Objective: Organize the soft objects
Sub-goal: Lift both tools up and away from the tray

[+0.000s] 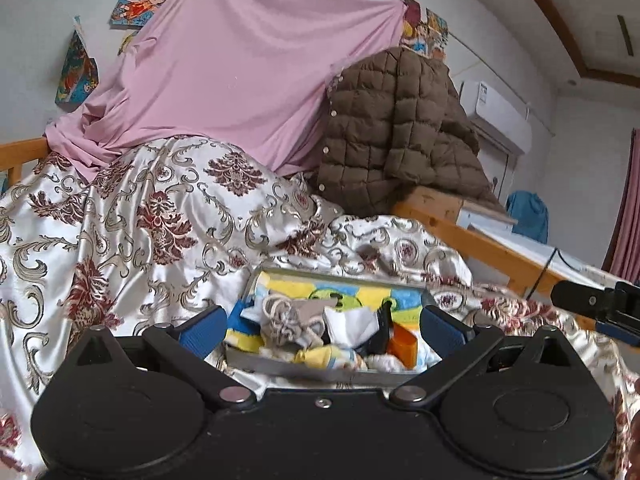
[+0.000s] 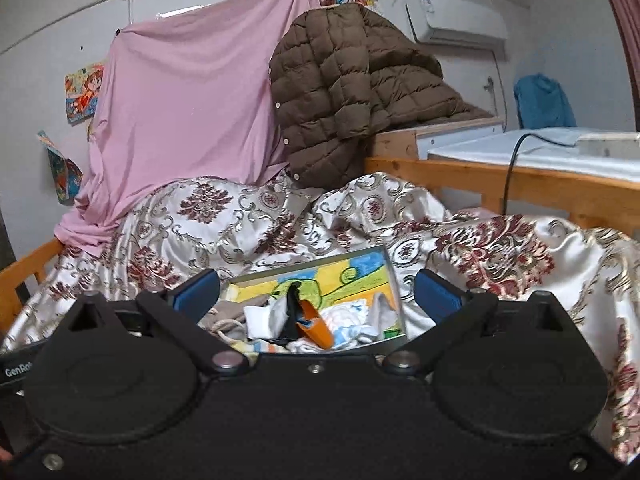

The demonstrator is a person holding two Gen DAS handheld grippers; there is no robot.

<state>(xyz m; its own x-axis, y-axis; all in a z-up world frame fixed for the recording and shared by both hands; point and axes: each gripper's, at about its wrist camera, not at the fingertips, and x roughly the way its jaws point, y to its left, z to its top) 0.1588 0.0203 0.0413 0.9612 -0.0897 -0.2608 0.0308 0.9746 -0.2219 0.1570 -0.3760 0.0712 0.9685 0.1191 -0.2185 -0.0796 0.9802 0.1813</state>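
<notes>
1. Looking along your left gripper [image 1: 320,326], you see its blue fingers spread wide with nothing between them, poised just above the near edge of a shallow grey tray [image 1: 304,370] that lies on the patterned satin quilt [image 1: 160,208]. The tray holds a jumble of soft things: a beige knotted sock [image 1: 282,320], a white sock [image 1: 352,322], an orange piece [image 1: 402,344], all on a bright cartoon-printed lining [image 1: 340,294]. Behind, a pink sheet [image 1: 240,80] hangs against the wall and a brown quilted jacket [image 1: 392,128] is draped over the wooden bed frame [image 1: 492,252]. Your right gripper [image 1: 612,312] shows at the right edge, well apart from the tray.

2. Looking along your right gripper [image 2: 316,294], you find its jaws likewise released and empty, hovering over the same tray [image 2: 394,292]. The white sock [image 2: 260,318], a black item [image 2: 294,304] and the orange piece [image 2: 318,326] lie heaped at the tray's near end, the far part of the lining [image 2: 360,270] bare. An air conditioner [image 2: 456,20] is mounted on the wall beyond the jacket [image 2: 336,92].
</notes>
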